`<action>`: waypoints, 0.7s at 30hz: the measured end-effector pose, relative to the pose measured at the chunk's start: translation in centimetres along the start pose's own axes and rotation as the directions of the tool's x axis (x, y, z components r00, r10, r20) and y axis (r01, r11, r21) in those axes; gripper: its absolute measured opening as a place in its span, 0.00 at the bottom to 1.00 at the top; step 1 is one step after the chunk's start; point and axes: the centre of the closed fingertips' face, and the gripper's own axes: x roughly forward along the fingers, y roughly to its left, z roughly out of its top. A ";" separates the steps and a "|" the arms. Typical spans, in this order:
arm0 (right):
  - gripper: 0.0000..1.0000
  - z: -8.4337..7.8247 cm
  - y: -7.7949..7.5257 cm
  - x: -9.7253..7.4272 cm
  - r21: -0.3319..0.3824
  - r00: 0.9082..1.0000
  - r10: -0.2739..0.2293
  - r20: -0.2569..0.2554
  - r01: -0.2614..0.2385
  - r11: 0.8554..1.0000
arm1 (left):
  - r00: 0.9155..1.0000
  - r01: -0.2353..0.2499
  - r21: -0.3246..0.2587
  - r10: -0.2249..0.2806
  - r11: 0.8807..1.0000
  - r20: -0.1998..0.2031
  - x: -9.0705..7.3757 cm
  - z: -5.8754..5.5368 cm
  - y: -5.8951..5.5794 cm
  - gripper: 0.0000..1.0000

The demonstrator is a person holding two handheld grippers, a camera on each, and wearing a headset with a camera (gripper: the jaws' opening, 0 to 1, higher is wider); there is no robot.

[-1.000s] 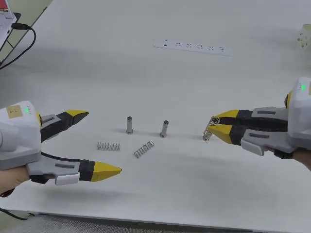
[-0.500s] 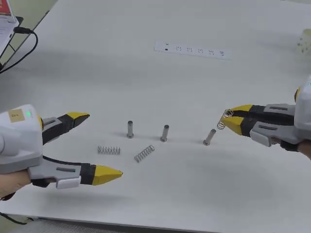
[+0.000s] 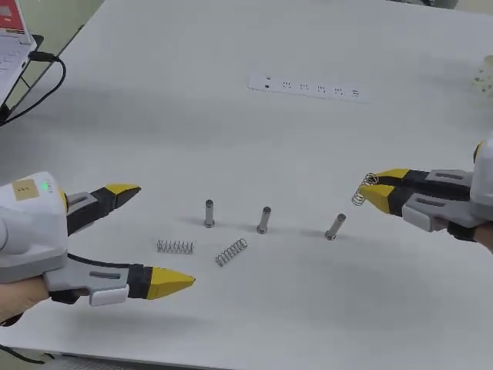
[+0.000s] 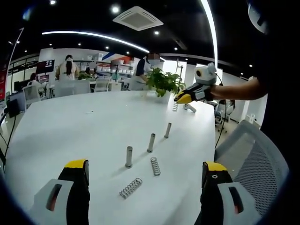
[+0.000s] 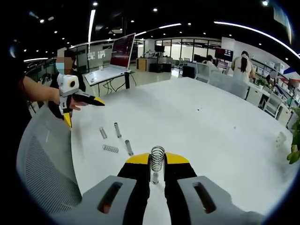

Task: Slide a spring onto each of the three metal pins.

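Note:
Three metal pins stand in a row on the white table: the left pin (image 3: 209, 213), the middle pin (image 3: 265, 219) and the right pin (image 3: 335, 226), which leans. Two springs lie flat in front of them, one (image 3: 175, 247) left of the other (image 3: 231, 252). My right gripper (image 3: 371, 190) is shut on a third spring (image 3: 362, 190), held in the air up and right of the right pin. In the right gripper view that spring (image 5: 157, 159) stands between the jaws above a pin (image 5: 154, 177). My left gripper (image 3: 163, 235) hangs wide open left of the lying springs.
A white power strip (image 3: 304, 86) lies at the back of the table. A laptop and a black cable (image 3: 46, 65) sit at the far left. The table's front edge (image 3: 231, 356) runs just below my left gripper. A grey mesh chair (image 5: 47, 178) stands beside the table.
My right gripper has drawn back to the right and upward with the spring, away from the right pin. The left gripper has barely moved. The camera has shifted a little.

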 end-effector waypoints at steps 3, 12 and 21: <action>0.08 -0.1 -0.1 0.2 0.005 1.000 -0.003 0.000 0.003 1.000 | 1.000 0.001 0.002 -0.001 1.000 -0.001 0.1 0.0 -0.1 0.98; 0.08 -0.8 -0.4 0.9 0.031 1.000 -0.008 -0.016 0.008 0.999 | 1.000 -0.001 -0.003 0.001 1.000 0.000 -0.1 -0.1 0.0 0.98; 0.08 -1.9 -0.5 1.2 0.055 0.999 -0.014 -0.037 0.016 0.998 | 1.000 -0.007 0.002 0.007 1.000 -0.004 -0.2 -0.3 0.0 0.98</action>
